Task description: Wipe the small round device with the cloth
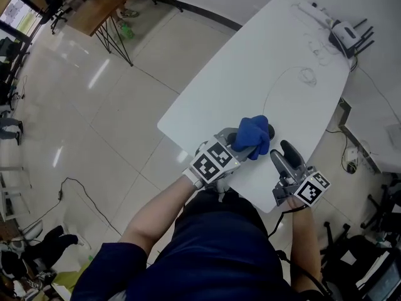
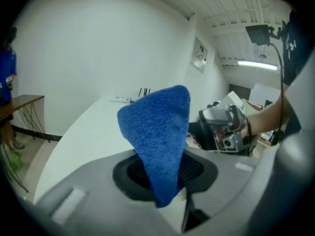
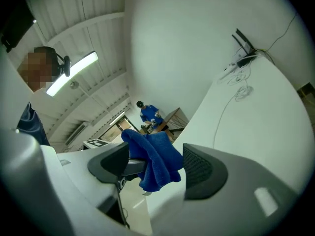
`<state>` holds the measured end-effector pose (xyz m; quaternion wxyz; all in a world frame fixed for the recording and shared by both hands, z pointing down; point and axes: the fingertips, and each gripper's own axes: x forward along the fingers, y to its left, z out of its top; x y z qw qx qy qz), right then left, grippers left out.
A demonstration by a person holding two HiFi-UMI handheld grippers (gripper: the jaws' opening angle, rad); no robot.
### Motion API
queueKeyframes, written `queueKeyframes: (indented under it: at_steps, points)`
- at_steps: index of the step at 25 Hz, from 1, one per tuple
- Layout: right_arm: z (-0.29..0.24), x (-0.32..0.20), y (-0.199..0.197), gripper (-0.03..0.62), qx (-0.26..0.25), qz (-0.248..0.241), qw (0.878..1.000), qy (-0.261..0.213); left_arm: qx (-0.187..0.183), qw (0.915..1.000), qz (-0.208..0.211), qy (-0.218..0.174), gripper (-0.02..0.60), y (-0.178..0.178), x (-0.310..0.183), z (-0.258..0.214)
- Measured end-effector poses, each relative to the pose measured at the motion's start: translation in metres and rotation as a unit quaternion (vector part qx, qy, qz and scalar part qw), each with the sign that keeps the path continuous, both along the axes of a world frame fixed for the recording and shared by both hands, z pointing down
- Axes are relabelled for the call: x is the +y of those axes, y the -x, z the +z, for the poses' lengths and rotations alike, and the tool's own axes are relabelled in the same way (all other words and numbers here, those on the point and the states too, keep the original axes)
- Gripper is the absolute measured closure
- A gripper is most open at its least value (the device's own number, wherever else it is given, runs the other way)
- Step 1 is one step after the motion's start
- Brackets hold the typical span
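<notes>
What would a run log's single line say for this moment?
left gripper: shut on blue cloth | right gripper: open, holding nothing

The cloth [image 1: 252,137] sits pinched in the left gripper [image 1: 240,144], over the near end of the table [image 1: 263,74]. The device [image 1: 270,131] lies on the table, partly behind the cloth. The right gripper [image 1: 283,150] stands just right of both, jaws apart. A router [image 1: 348,37] sits at the far end.

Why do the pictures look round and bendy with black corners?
Left gripper view: wide-angle lens bends the table and blackens corners; the blue cloth looks sharp, the close jaws soft. Right gripper view: same bending, ceiling light glares. Head view: shiny floor reflects lights.
</notes>
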<state>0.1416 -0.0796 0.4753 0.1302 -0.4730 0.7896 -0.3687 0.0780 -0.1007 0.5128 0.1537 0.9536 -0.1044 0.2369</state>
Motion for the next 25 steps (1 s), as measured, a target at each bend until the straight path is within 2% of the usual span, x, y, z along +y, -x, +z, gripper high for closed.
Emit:
queueKeyframes:
  at_steps: [4,7,9,15,22,25]
  points:
    - [0.006,-0.004,-0.03,0.292,-0.002,0.053,0.999,0.01,-0.02,0.9987,0.045,0.015,0.472,-0.02,-0.002,0.013]
    - [0.009,-0.009,-0.045,0.322,-0.005,0.076,0.997,0.013,-0.035,0.9978,0.045,0.034,0.472,-0.023,-0.015,0.028]
    - [0.012,-0.013,-0.052,0.33,-0.006,0.086,0.996,0.017,-0.033,0.9968,0.041,0.061,0.472,-0.022,-0.023,0.031]
    - [0.024,-0.022,-0.062,0.336,-0.006,0.099,0.995,0.032,-0.036,0.9899,0.048,0.128,0.468,-0.008,-0.033,0.051]
    - [0.032,-0.027,-0.057,0.342,-0.006,0.098,0.994,0.043,-0.073,0.9832,0.06,0.156,0.468,-0.001,-0.031,0.086]
    - [0.033,-0.026,-0.056,0.342,-0.004,0.107,0.993,0.046,-0.099,0.9809,0.072,0.151,0.465,-0.002,-0.031,0.097]
